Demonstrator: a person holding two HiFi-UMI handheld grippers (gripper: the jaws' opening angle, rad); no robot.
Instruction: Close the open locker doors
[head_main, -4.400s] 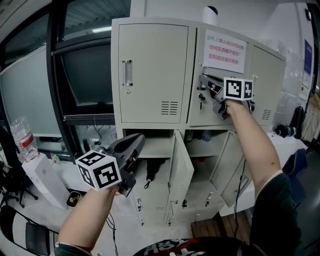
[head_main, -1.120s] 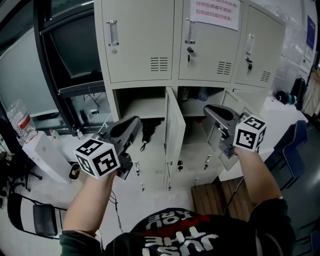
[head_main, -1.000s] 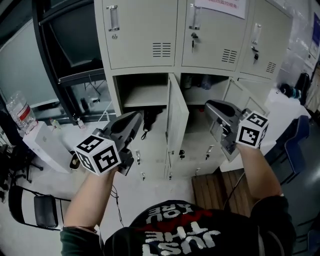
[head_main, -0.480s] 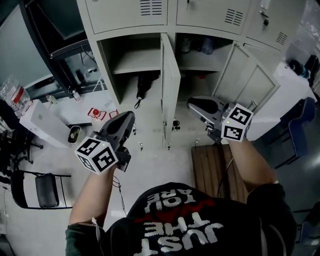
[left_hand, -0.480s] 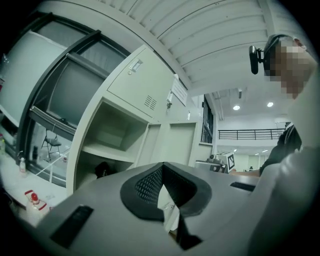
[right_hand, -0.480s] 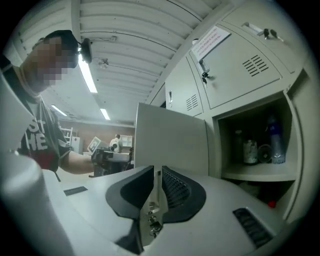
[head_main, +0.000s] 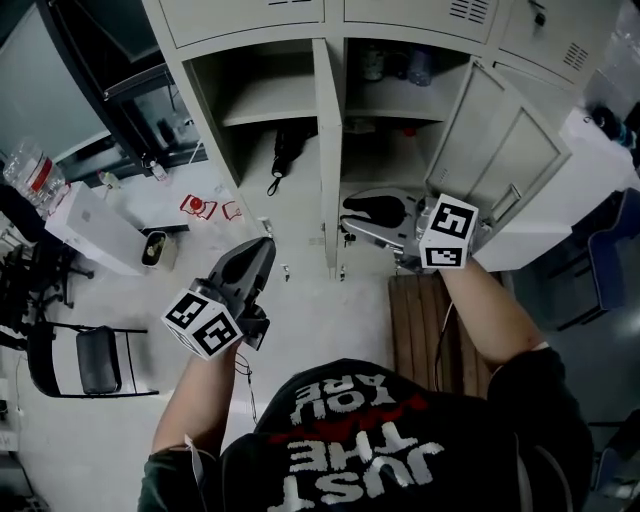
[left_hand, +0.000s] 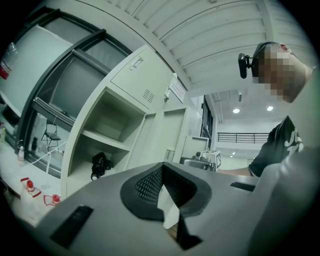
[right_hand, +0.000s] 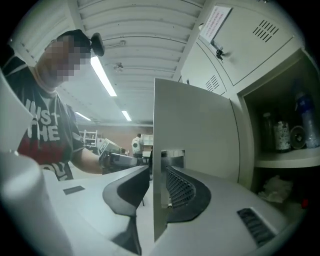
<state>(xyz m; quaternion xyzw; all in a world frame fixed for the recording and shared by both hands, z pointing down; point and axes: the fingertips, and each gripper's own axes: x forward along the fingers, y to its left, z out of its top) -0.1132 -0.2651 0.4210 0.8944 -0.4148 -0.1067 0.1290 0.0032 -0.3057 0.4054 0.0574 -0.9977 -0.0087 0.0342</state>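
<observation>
Plainly, the move ahead turns on the middle door (head_main: 325, 150), which stands out from the post between the left and middle lower compartments of the locker (head_main: 250, 30) and shows edge-on from the head view. Its free edge runs upright and faces the person. The right tongs (head_main: 348, 216) lie level and cross that edge, one jaw on either side of the panel. In the right gripper view the door (right_hand: 195, 130) stands upright between the right tongs (right_hand: 157, 172), with its handle (right_hand: 172, 152) on the face turned to the middle compartment. These jaws have just been opening. A gap shows on the far side, so I judge that they straddle the edge without clamping it.

The left tongs (head_main: 266, 248) hang over the floor, down and to the left of that door and well apart from it. The left gripper view shows the left tongs (left_hand: 162, 167) closed tip to tip on nothing.

The right hand is the nearer one. Swinging the edge toward the left compartment should shut this door. A second door (head_main: 490, 150) stands open farther right.
</observation>
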